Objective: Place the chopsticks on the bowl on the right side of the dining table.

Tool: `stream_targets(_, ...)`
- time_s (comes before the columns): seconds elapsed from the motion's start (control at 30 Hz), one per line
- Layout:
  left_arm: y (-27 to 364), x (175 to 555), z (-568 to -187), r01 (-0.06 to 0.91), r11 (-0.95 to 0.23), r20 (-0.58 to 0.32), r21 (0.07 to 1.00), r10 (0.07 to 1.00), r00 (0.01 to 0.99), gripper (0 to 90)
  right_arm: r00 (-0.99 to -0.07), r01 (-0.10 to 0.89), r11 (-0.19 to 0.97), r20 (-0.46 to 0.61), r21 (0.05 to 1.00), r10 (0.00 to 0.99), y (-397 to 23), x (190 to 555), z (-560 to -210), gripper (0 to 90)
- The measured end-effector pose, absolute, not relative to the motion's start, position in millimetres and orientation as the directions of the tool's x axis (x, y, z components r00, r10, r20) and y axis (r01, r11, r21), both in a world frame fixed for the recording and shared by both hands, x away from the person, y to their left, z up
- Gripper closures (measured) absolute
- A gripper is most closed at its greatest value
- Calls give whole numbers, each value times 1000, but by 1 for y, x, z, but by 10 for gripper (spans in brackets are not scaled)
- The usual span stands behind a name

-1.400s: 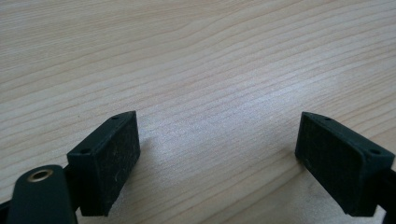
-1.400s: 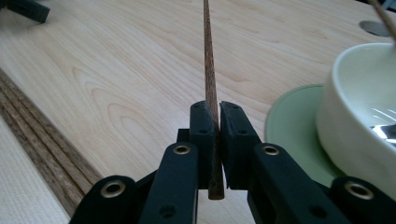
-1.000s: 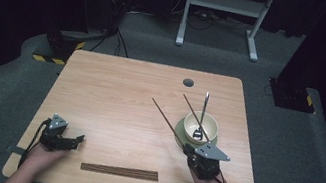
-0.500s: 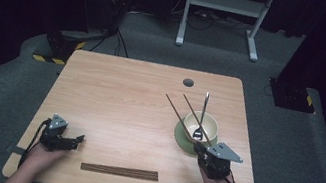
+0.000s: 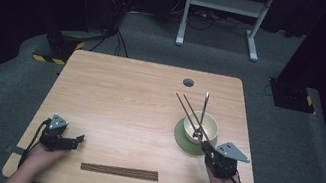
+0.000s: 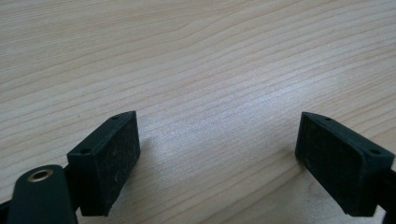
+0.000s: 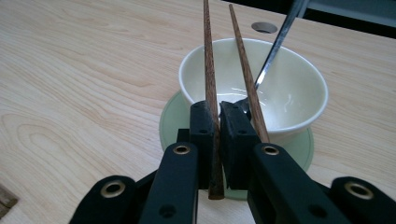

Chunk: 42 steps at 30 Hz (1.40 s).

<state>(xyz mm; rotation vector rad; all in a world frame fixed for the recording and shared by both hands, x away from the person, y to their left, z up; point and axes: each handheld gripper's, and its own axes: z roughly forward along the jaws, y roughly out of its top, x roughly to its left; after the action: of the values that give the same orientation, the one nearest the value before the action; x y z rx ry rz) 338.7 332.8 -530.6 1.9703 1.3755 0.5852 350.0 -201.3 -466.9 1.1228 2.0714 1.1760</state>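
A cream bowl [image 5: 201, 127] [image 7: 299, 88] stands on a green saucer [image 5: 182, 142] [image 7: 169, 122] at the right of the table. A metal spoon [image 5: 204, 110] [image 7: 275, 46] leans in it. My right gripper [image 5: 205, 147] [image 7: 219, 109] is shut on a brown chopstick [image 5: 187, 112] [image 7: 208, 60] that slants up over the bowl's near rim. A second chopstick [image 5: 194, 111] [image 7: 243, 60] runs just beside it, outside the right jaw, seemingly resting on the bowl. My left gripper [image 5: 75, 140] [image 6: 219, 140] is open and low over bare wood at the front left.
A long dark brown strip [image 5: 119, 170] lies flat near the front edge, between the two hands. A round cable hole [image 5: 188, 82] [image 7: 264, 27] sits at the back of the table [image 5: 120, 94]. A white metal frame [image 5: 224, 3] stands on the floor behind.
My right gripper has moved to the right with its chopstick, which now lies over the bowl next to the other one. The left gripper has stayed put.
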Motion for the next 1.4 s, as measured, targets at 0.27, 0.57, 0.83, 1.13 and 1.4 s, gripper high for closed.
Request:
stream_targets(0.27, 333, 339, -531, 644, -233, -8, 729, 937, 348, 138, -519, 420, 282, -27, 862, 855, -206, 351, -468, 839)
stream_targets(0.57, 333, 339, -531, 644, -233, -8, 729, 937, 348, 138, -505, 432, 282, -29, 857, 862, -212, 353, -470, 840)
stream_targets(0.83, 333, 339, -531, 644, -233, -8, 728, 937, 348, 138, -506, 436, 295, -39, 850, 862, -211, 353, -471, 840)
stream_targets(1.13, 333, 339, -531, 644, -233, -8, 729, 938, 348, 138, -506, 440, 294, -36, 848, 862, -212, 354, -472, 839)
stream_targets(1.4, 333, 339, -531, 644, -233, -8, 729, 937, 348, 138, -509, 442, 295, -33, 847, 860, -211, 354, -472, 839)
